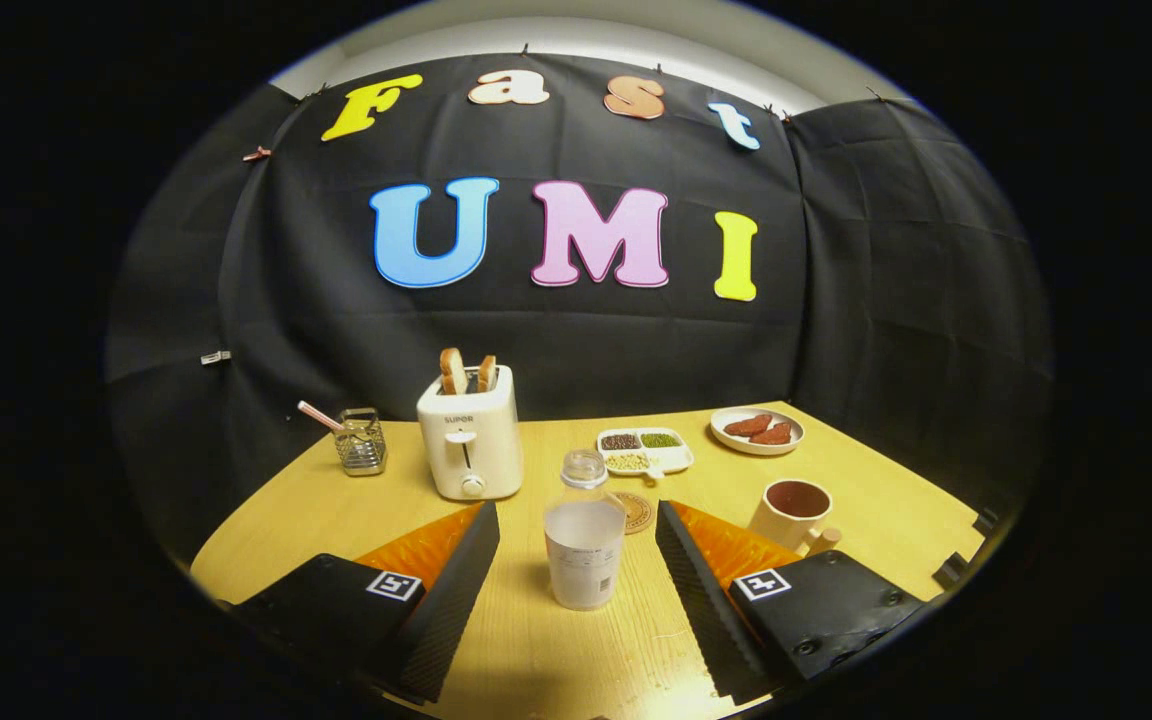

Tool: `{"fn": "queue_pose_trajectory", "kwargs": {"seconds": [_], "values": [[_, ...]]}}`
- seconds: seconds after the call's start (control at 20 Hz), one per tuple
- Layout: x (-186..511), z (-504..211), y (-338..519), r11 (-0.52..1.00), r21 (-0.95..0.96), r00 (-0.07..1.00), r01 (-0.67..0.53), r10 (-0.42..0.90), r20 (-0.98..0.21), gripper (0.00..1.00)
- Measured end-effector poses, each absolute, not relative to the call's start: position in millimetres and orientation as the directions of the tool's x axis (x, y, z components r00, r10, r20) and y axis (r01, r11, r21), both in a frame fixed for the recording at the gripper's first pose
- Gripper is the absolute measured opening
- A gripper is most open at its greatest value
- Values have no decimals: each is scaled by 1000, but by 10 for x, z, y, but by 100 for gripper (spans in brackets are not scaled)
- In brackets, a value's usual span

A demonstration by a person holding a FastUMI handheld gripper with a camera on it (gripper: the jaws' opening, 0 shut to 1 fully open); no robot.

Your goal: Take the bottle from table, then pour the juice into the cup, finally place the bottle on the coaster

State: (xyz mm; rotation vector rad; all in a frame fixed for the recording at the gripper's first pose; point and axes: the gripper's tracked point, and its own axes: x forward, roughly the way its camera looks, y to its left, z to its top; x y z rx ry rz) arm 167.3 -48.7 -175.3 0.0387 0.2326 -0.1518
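Tongs (pixel 576 520) spread wide, grasping nothing, straddling bottle (pixel 585 545) upright on surface (pixel 336 520), lined up for grab. Coaster (pixel 635 512) just behind bottle; cup (pixel 794 512) beside right finger, handy for pour.

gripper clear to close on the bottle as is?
Probably yes. The gripper is open, with the bottle upright between its fingers and gaps on both sides. Coaster sits behind it.

One bottle (pixel 585 530), one cup (pixel 794 512), two toast slices (pixel 466 371)
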Motion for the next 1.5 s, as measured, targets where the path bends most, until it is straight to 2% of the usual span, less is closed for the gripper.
{"fn": "queue_pose_trajectory", "kwargs": {"seconds": [0.2,0.55,0.95,1.0,1.1,1.5], "values": [[1851,-2106,-515,990,37,954,137,-122,-272,97],[2142,-2458,-539,993,-14,957,117,-116,-267,97],[2486,-2558,-571,989,-81,970,121,-135,-203,97],[2505,-2575,-580,990,-82,971,116,-130,-200,95],[2497,-2547,-593,989,-85,972,118,-132,-192,82],[2451,-2552,-641,998,-10,969,54,-55,-242,73]]}}
